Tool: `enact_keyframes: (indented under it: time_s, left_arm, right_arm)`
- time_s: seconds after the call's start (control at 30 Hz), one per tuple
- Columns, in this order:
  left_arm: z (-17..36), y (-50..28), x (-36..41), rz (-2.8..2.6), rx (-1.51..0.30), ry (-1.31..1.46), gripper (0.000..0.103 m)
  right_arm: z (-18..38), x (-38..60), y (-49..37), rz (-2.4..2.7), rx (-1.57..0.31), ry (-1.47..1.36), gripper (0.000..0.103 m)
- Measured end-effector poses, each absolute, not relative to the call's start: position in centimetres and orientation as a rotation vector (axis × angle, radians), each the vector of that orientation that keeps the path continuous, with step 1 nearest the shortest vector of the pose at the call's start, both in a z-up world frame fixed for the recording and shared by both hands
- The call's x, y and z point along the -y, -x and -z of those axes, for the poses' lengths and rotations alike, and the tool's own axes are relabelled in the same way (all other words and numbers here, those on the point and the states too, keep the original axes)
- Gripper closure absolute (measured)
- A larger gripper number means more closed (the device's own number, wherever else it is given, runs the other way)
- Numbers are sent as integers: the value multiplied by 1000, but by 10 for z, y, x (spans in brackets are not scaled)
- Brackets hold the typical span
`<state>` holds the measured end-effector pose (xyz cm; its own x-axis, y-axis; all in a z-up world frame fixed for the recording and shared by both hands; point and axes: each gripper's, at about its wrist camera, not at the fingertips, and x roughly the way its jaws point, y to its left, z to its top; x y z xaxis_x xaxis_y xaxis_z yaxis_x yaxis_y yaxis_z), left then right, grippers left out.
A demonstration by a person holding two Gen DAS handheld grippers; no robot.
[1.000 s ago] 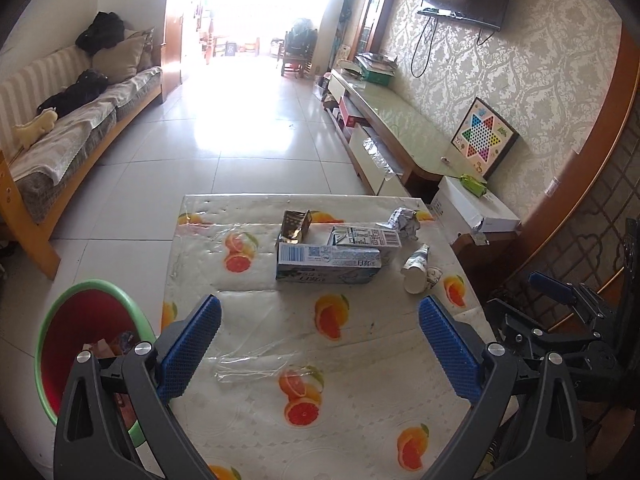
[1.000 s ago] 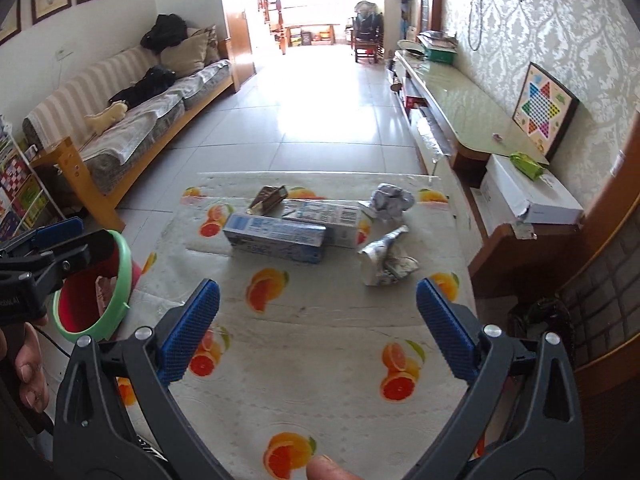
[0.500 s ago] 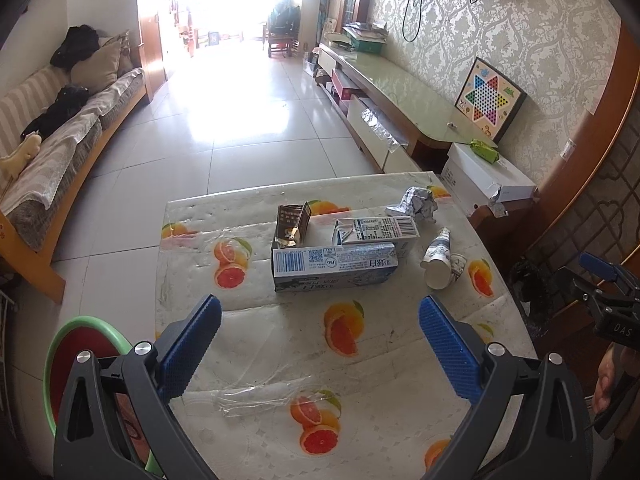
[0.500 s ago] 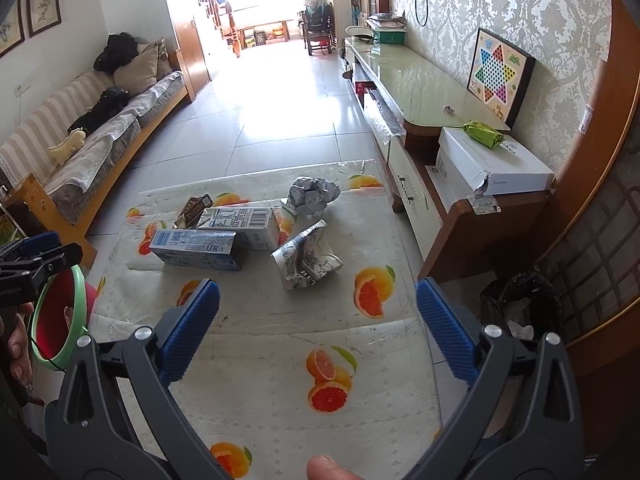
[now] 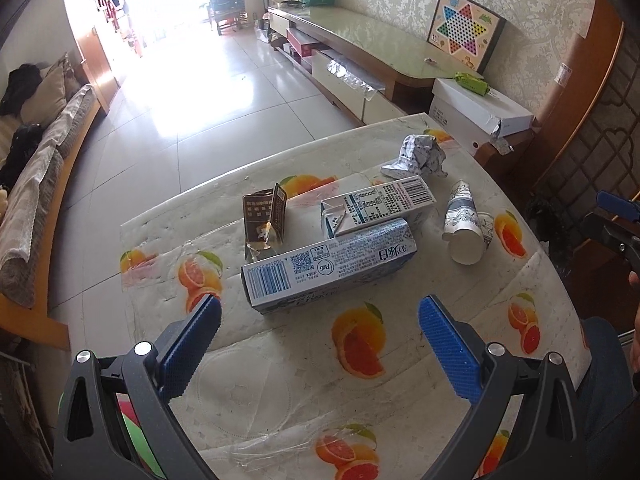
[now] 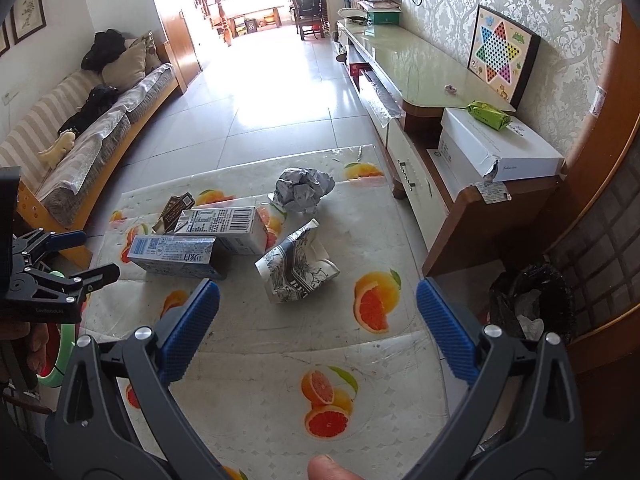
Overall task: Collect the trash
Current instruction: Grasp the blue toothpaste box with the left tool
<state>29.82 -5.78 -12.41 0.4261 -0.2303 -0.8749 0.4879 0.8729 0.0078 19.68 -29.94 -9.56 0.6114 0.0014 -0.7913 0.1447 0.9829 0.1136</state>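
Observation:
Trash lies on a table with an orange-print cloth (image 5: 280,384): a long blue-white carton (image 5: 328,266), a second white carton (image 5: 378,204) behind it, a torn brown box (image 5: 266,218), a crushed paper cup (image 5: 466,224) and a crumpled foil ball (image 5: 420,154). My left gripper (image 5: 320,344) is open and empty, just in front of the long carton. My right gripper (image 6: 318,328) is open and empty, just in front of the crushed cup (image 6: 296,272); the cartons (image 6: 176,254) lie to its left.
A red bin with a green rim (image 6: 60,356) stands at the table's left side. A black-lined waste bin (image 6: 528,304) stands on the floor to the right. A sofa (image 6: 92,124) runs along the left wall, a TV cabinet (image 6: 416,68) and a white box (image 6: 492,148) along the right.
Both grippers have moved forward over the table toward the trash and swung their view rightward. The red bin has slid out of the left view. Both stay open.

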Motion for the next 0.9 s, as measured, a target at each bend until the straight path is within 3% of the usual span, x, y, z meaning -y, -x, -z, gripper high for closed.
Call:
enact_keyframes:
  time_s: [0.43, 0.9]
  left_arm:
    - [171, -325, 107, 587, -1081, -509, 9]
    - [197, -345, 116, 610, -1135, -572, 13]
  right_arm:
    - [125, 304, -224, 84, -970, -201, 6]
    - [157, 310, -242, 80, -1043, -219, 6]
